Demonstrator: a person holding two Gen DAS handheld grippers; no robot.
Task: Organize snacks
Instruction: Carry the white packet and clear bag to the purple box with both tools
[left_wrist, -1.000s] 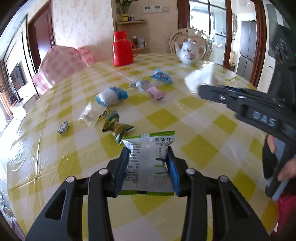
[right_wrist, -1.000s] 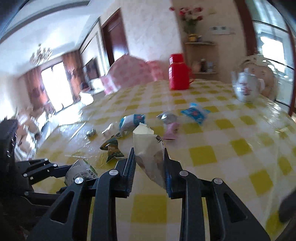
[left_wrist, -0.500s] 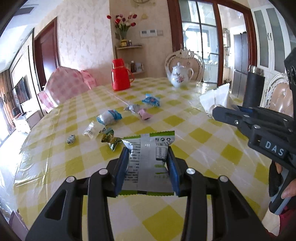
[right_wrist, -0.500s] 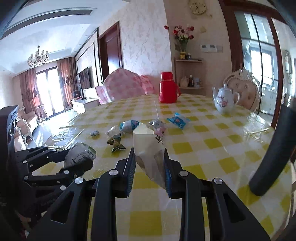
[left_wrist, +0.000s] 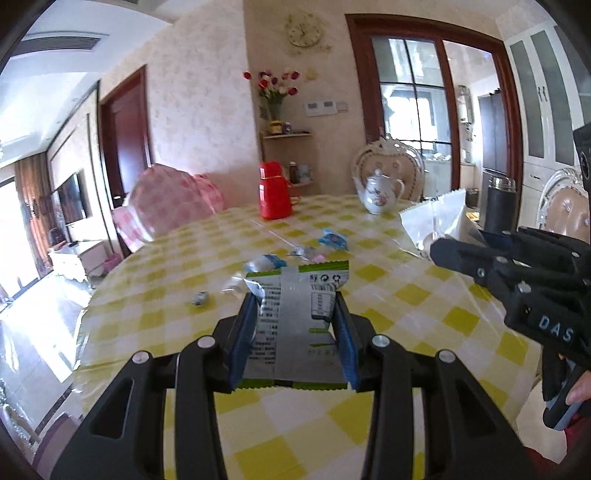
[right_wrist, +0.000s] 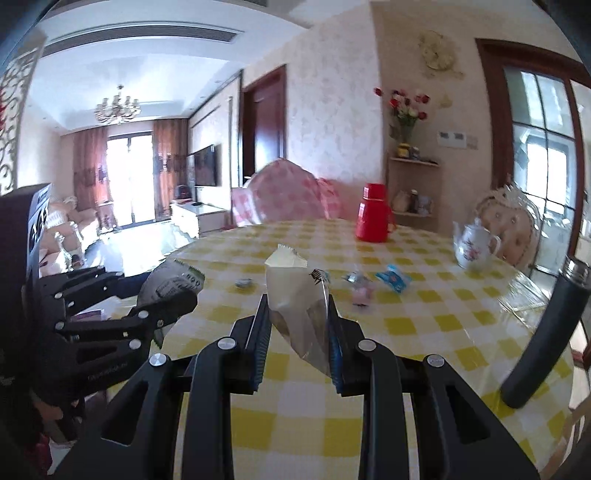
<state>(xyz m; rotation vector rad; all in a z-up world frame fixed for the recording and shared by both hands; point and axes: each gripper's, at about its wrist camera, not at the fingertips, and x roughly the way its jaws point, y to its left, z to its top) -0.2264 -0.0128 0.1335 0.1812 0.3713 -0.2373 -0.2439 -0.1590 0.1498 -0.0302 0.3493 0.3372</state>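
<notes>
Left tongs clamped on the green-edged packet, right tongs on the white packet; keep both grips firm, carry level above the desk; release only over the destination.

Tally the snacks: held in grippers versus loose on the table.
Held: 2, green-edged packet in left gripper, white packet in right gripper.
Loose in view: 6, small candy, clear packet, blue-white packet, silver wrapper, pink candy, blue packet.
Total: 8 visible.

Two grippers each hold one snack packet: a green-edged packet and a white packet. About five small wrapped snacks lie on the table, with one red jug, one teapot and one dark flask.
</notes>
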